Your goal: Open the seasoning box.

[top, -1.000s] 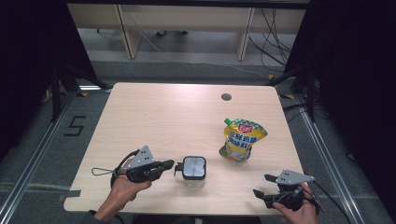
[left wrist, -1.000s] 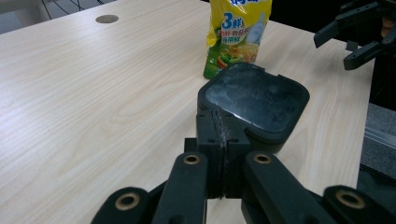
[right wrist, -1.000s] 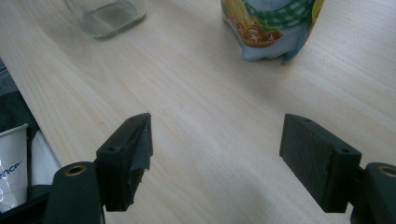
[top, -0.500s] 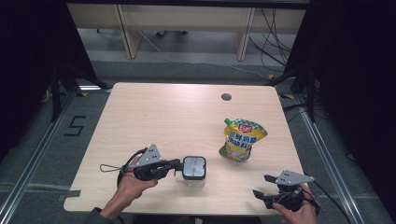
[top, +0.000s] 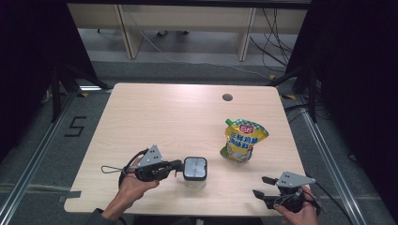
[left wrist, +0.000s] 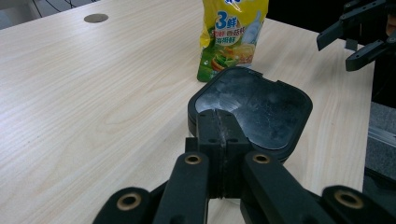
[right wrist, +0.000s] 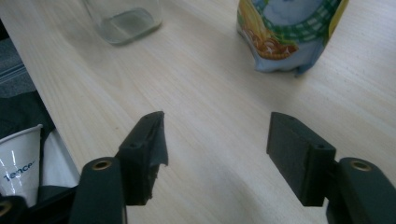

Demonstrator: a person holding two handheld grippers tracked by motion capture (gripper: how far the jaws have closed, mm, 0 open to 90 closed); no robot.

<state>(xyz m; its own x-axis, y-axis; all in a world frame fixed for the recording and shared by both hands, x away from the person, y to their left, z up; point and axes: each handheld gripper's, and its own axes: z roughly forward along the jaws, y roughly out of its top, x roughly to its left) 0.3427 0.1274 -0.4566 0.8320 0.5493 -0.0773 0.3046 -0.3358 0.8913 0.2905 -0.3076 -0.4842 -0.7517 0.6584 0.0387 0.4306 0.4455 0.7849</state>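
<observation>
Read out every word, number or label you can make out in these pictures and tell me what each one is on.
"3鲜" on the yellow pouch, left gripper view; its smaller print and red badge are too blurred to read.
"5" marked on the floor left of the table, high view.
"Tence", cut off, on the white paper cup, right gripper view.

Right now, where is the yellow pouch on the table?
In the high view the yellow pouch stands on the right half of the table, below the round hole and up-right of the lidded jar.
</observation>
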